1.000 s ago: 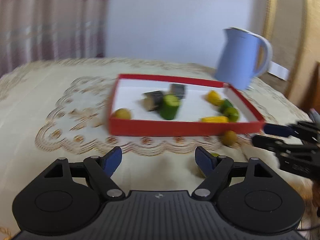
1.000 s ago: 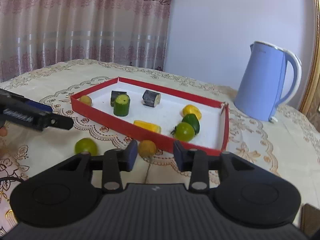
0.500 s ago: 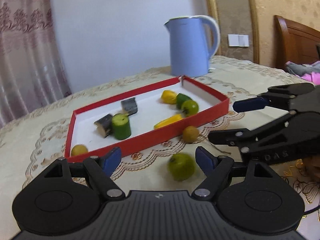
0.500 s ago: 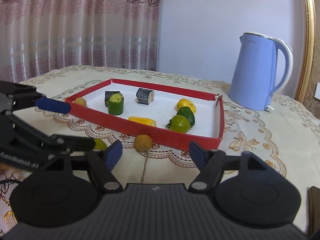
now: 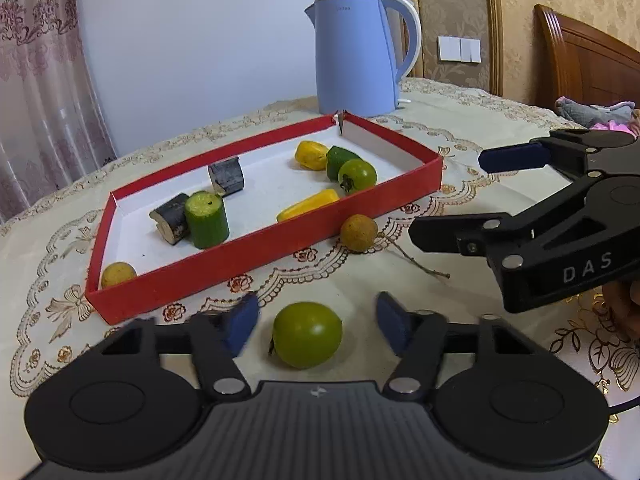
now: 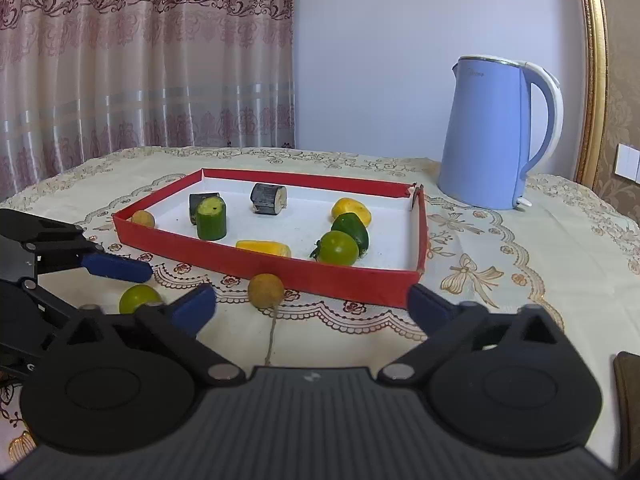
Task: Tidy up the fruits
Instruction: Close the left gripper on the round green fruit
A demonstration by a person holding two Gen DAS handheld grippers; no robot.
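A red tray [image 5: 256, 248] with a white floor holds several fruit and vegetable pieces; it also shows in the right wrist view [image 6: 360, 280]. A green round fruit [image 5: 307, 334] lies on the tablecloth between the open fingers of my left gripper [image 5: 318, 324], not gripped; it also shows in the right wrist view [image 6: 138, 298]. A brown round fruit with a stem [image 5: 359, 233] lies against the tray's front wall and also shows in the right wrist view [image 6: 266, 290]. My right gripper [image 6: 312, 308] is open wide and empty just short of it.
A blue electric kettle [image 5: 354, 56] stands behind the tray; it also shows in the right wrist view [image 6: 492, 136]. A patterned cream tablecloth [image 6: 500, 248] covers the table. Curtains hang behind on the left. A wooden headboard [image 5: 588, 60] stands to the right.
My left gripper swung right and closed in on the green fruit, which now sits between its fingers. My right gripper opened from narrow to wide and moved a little nearer the brown fruit.
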